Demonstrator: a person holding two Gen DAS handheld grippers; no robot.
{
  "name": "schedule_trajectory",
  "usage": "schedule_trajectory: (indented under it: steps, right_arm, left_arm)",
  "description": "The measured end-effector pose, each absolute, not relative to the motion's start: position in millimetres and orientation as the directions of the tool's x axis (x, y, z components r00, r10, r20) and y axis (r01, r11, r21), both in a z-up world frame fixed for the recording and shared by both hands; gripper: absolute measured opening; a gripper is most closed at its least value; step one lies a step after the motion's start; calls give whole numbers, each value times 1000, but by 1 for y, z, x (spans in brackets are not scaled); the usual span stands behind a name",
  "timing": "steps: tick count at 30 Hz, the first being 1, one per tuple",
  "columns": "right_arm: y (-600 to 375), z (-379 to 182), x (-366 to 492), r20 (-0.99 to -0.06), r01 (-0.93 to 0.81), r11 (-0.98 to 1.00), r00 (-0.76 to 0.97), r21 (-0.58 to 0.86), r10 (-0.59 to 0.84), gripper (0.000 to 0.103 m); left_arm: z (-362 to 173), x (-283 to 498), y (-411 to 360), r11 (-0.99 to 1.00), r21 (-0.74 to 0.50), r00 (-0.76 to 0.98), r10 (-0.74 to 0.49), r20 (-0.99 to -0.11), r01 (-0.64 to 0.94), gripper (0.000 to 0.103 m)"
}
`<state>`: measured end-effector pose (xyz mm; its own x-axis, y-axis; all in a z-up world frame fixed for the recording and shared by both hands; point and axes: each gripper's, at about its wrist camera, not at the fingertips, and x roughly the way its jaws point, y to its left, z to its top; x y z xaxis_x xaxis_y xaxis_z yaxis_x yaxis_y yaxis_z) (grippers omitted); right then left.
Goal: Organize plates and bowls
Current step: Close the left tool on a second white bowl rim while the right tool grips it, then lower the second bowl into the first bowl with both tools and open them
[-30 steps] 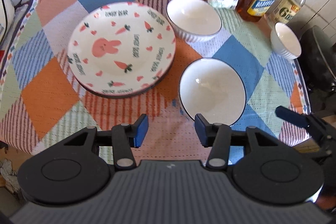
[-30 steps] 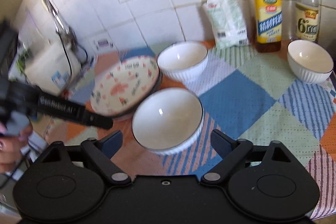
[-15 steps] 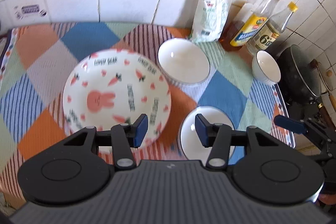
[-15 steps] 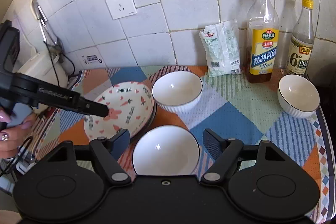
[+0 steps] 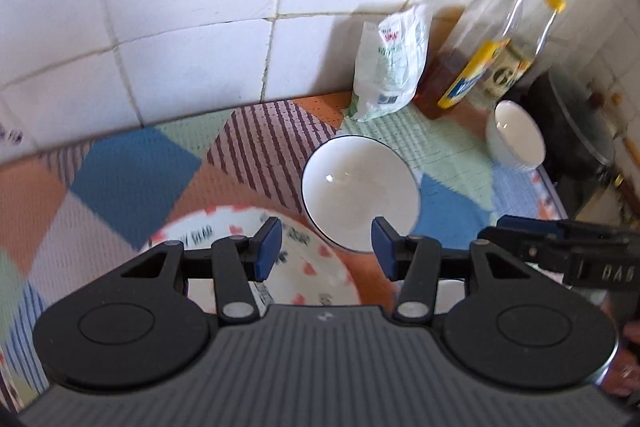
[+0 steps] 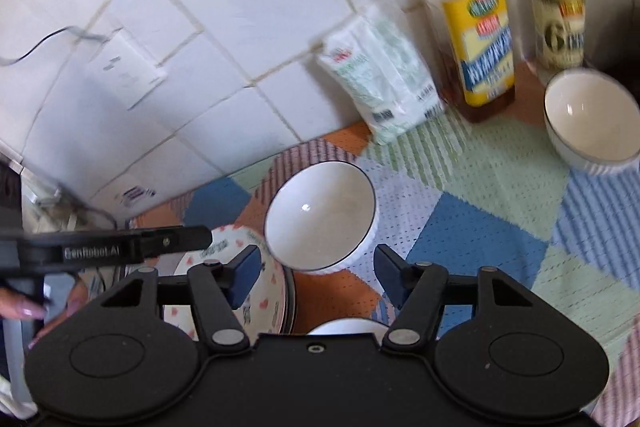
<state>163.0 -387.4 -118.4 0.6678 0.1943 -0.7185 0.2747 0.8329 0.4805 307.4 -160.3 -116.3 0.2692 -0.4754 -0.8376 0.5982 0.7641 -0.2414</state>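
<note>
Our surface [image 5: 132, 167], under a soft patchwork cloth of blue, orange and striped squares, carries everything against the tiled wall. Largest is the glossy round ceramic plate with red hearts and carrots [image 5: 316, 267], apparently topping a stack, likely the gathering point. Beside it sits the smooth white dark-rimmed bowl [image 5: 360, 187]; a ribbed white bowl [image 6: 588, 119] stands well apart by the bottles, and a third white rim [image 6: 348, 327] peeks below. Our left hand-held gripper [image 5: 326, 247] hovers open and empty. Our right hand-held gripper [image 6: 318, 275] has just been closing, nothing between its jaws.
</note>
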Motion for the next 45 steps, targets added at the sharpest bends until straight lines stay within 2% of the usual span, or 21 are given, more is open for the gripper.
schedule_trajectory:
  steps: [6,13,16,19,21,22,24,27,30,37,45]
  right_arm:
    - [-398,-151,192,-747,400,744,635,535,196,65]
    - [-403,-177,217,-780,518,669,607,533,153,61]
    - [-408,-189,221,-783,561,621,606,547,142,53]
    - [-418,-201,216,-734,581,500,655,642,181,49]
    - [-418,-203,216,-746,598,500,645,627,164,41]
    - [-417,-203,218,-760,604,520,634,604,147,29]
    - [-417,-203,219,-774,614,539,622,577,120,22]
    - [-421,-205,220,-761,616,504,633,605,141,17]
    - [-421,-206,224,-773,623,514,620,590,136,12]
    - [-416,-204,211,-765,636,482,633,602,120,13]
    - [-396,-167,167,-723,606,485,686,630,83,14]
  left_arm:
    - [-150,335,-194,700,-196,196,-439,-877,687,46]
    - [-185,353,-224,666,-104,205,-369,-906,739,44]
    - [-194,357,-229,650,-97,195,-362,-912,753,34]
    - [-196,360,-229,649,-126,183,-388,-903,750,22]
    - [-196,359,-230,639,-143,170,-403,-899,756,16]
    - [-197,358,-231,631,-141,170,-406,-898,763,14]
    - [-198,356,-233,621,-119,181,-398,-899,775,9]
    - [-200,357,-231,659,-136,199,-407,-891,740,5]
    - [-199,353,-230,677,-144,220,-421,-880,722,5]
    - [-186,330,-228,664,-122,245,-431,-868,738,6]
    - [-154,291,-212,637,-149,237,-478,-846,756,6]
